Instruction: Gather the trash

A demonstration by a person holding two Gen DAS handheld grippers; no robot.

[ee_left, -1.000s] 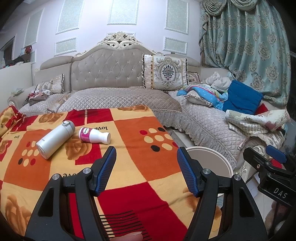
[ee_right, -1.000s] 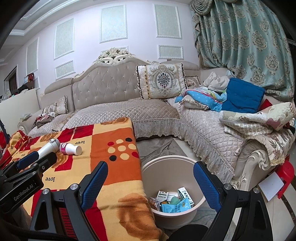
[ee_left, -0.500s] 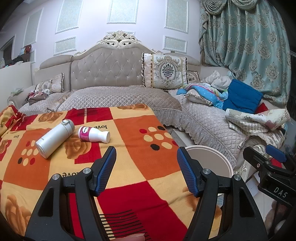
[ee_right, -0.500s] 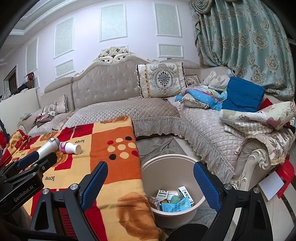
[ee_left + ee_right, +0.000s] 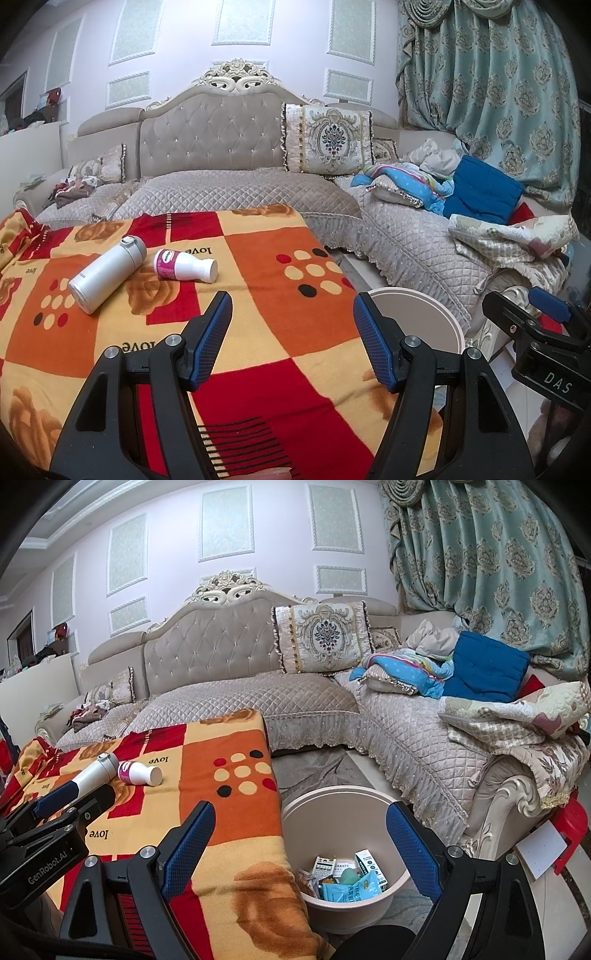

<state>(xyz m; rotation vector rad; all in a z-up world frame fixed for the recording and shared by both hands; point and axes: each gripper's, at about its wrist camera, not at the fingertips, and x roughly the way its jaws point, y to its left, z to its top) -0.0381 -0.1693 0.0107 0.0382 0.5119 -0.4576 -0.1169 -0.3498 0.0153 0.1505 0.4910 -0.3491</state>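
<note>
A small white bottle with a pink label (image 5: pixel 184 266) (image 5: pixel 139 772) lies on its side on the orange and red blanket (image 5: pixel 258 332), beside a white flask (image 5: pixel 107 274) (image 5: pixel 96 772). My left gripper (image 5: pixel 291 325) hovers open and empty over the blanket, nearer to me than both. My right gripper (image 5: pixel 301 829) stands open and empty above a beige bin (image 5: pixel 295 830) (image 5: pixel 417 306) on the floor right of the blanket. The bin holds several wrappers and cartons (image 5: pixel 347 878).
A grey quilted corner sofa (image 5: pixel 240 192) runs behind and to the right, with a patterned cushion (image 5: pixel 327 138), heaped bedding (image 5: pixel 417 181) and a blue cushion (image 5: pixel 484 192). Teal curtains (image 5: pixel 487 92) hang at right. A red stool (image 5: pixel 572 823) stands by the sofa's end.
</note>
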